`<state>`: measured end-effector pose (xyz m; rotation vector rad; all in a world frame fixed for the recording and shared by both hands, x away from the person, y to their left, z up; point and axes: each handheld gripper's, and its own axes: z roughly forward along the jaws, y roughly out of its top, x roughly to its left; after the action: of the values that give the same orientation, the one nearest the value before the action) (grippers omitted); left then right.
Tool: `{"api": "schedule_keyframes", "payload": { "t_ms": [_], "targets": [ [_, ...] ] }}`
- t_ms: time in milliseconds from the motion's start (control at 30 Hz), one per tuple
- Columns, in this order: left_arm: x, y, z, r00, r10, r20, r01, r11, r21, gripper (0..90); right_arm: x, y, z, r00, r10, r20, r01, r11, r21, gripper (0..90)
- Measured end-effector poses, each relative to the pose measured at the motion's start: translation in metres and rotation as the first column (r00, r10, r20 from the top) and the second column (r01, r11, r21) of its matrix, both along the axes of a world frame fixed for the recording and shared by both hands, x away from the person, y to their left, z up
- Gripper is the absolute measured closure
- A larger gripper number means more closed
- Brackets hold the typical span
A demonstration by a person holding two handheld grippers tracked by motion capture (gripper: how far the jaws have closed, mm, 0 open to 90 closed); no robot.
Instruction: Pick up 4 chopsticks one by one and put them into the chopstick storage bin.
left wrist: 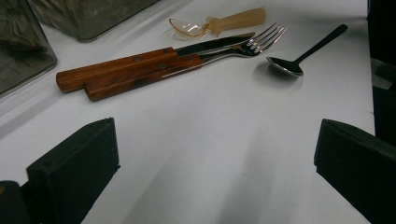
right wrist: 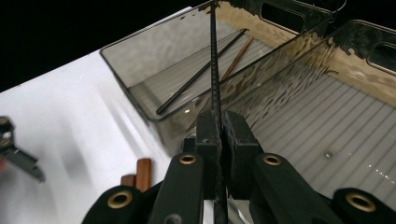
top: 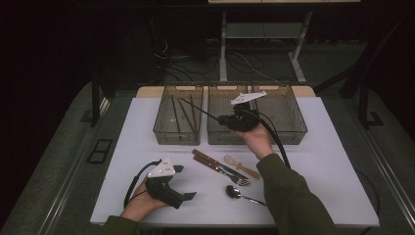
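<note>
My right gripper [top: 222, 119] is shut on a thin black chopstick [top: 198, 108] and holds it above the two bins. In the right gripper view the chopstick [right wrist: 214, 70] runs out from between the closed pads [right wrist: 208, 133], over the left clear bin [right wrist: 126, 79]. A black chopstick [right wrist: 196, 77] and a brown one [right wrist: 236, 58] lie in that bin. My left gripper [top: 185, 182] rests on the white table near the front edge, open with nothing between its jaws [left wrist: 215, 172].
A wood-handled knife [left wrist: 116, 70] and fork [left wrist: 140, 81], an amber plastic spoon [left wrist: 224, 23] and a black-handled metal spoon [left wrist: 285, 65] lie on the table [top: 147, 142] between the grippers. The right bin [top: 293, 122] holds no cutlery. A cable [top: 276, 142] trails along the right forearm.
</note>
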<state>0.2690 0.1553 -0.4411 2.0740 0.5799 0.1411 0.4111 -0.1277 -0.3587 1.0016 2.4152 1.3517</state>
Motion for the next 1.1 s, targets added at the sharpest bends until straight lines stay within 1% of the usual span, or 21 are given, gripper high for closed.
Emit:
{"api": "schedule_keyframes", "payload": {
  "t_ms": [33, 100, 167, 233, 267, 367, 467, 533, 600, 633, 733, 800, 867, 1033, 1100],
  "targets": [
    [0.000, 0.000, 0.000, 1.0000, 0.002, 0.003, -0.002, 1.0000, -0.005, 0.0, 0.002, 0.003, 0.000, 1.0000, -0.004, -0.002, 0.004, 1.000, -0.005, 85.5],
    [0.000, 0.000, 0.001, 1.0000, -0.001, 0.002, 0.001, 1.0000, 0.004, 0.0, 0.008, 0.008, 0.000, 0.9999, -0.013, -0.002, 0.013, 1.000, -0.011, 85.5],
    [0.000, 0.000, 0.001, 1.0000, -0.004, 0.006, 0.004, 1.0000, 0.004, 0.0, 0.012, 0.014, 0.001, 0.9998, -0.018, -0.005, 0.018, 1.000, -0.017, 85.5],
    [0.000, 0.000, 0.001, 1.0000, -0.004, 0.001, 0.004, 1.0000, -0.002, 0.0, 0.017, 0.020, 0.002, 0.9997, -0.022, -0.012, 0.021, 1.000, -0.021, 85.4],
    [0.000, 0.000, 0.001, 0.9999, -0.007, 0.010, 0.007, 1.0000, -0.001, 0.0, 0.020, 0.023, 0.002, 0.9997, -0.023, -0.009, 0.023, 0.999, -0.025, 85.4],
    [0.000, 0.000, 0.001, 1.0000, -0.005, 0.005, 0.005, 0.9999, -0.014, 0.0, 0.026, 0.032, 0.004, 0.9995, -0.031, -0.011, 0.030, 0.999, -0.030, 85.4],
    [0.000, 0.000, 0.001, 0.9999, -0.012, 0.009, 0.012, 0.9999, -0.007, 0.0, 0.032, 0.042, 0.003, 0.9990, -0.042, -0.017, 0.041, 0.998, -0.037, 85.4],
    [0.000, 0.000, 0.001, 0.9999, -0.010, 0.007, 0.010, 0.9999, -0.012, 0.0, 0.037, 0.049, 0.002, 0.9986, -0.049, -0.020, 0.049, 0.998, -0.041, 85.4],
    [0.000, 0.000, 0.001, 0.9999, -0.010, 0.005, 0.010, 0.9998, -0.019, 0.0, 0.042, 0.057, -0.001, 0.9982, -0.056, -0.021, 0.054, 0.997, -0.059, 85.4],
    [0.000, 0.000, 0.002, 0.9999, -0.012, 0.009, 0.012, 0.9998, -0.013, 0.0, 0.044, 0.061, -0.002, 0.9979, -0.061, -0.022, 0.060, 0.996, -0.065, 85.4],
    [0.000, 0.000, 0.002, 0.9999, -0.011, 0.004, 0.011, 0.9998, -0.016, 0.0, 0.051, 0.070, -0.004, 0.9969, -0.072, -0.031, 0.069, 0.995, -0.071, 85.4],
    [0.000, 0.001, 0.002, 0.9999, -0.012, 0.001, 0.012, 0.9998, -0.015, 0.0, 0.055, 0.076, -0.006, 0.9963, -0.080, -0.032, 0.077, 0.993, -0.086, 85.4],
    [0.000, 0.001, 0.002, 0.9999, -0.011, 0.008, 0.012, 0.9998, -0.019, 0.0, 0.059, 0.082, -0.008, 0.9956, -0.088, -0.032, 0.084, 0.992, -0.098, 85.4],
    [0.000, 0.002, 0.003, 0.9998, -0.015, 0.011, 0.015, 0.9997, -0.020, 0.0, 0.068, 0.092, -0.012, 0.9925, -0.114, -0.043, 0.109, 0.989, -0.098, 85.4],
    [0.000, 0.002, 0.003, 0.9998, -0.015, 0.011, 0.016, 0.9997, -0.020, 0.0, 0.071, 0.096, -0.013, 0.9911, -0.125, -0.046, 0.119, 0.987, -0.107, 85.4]
  ]
}}
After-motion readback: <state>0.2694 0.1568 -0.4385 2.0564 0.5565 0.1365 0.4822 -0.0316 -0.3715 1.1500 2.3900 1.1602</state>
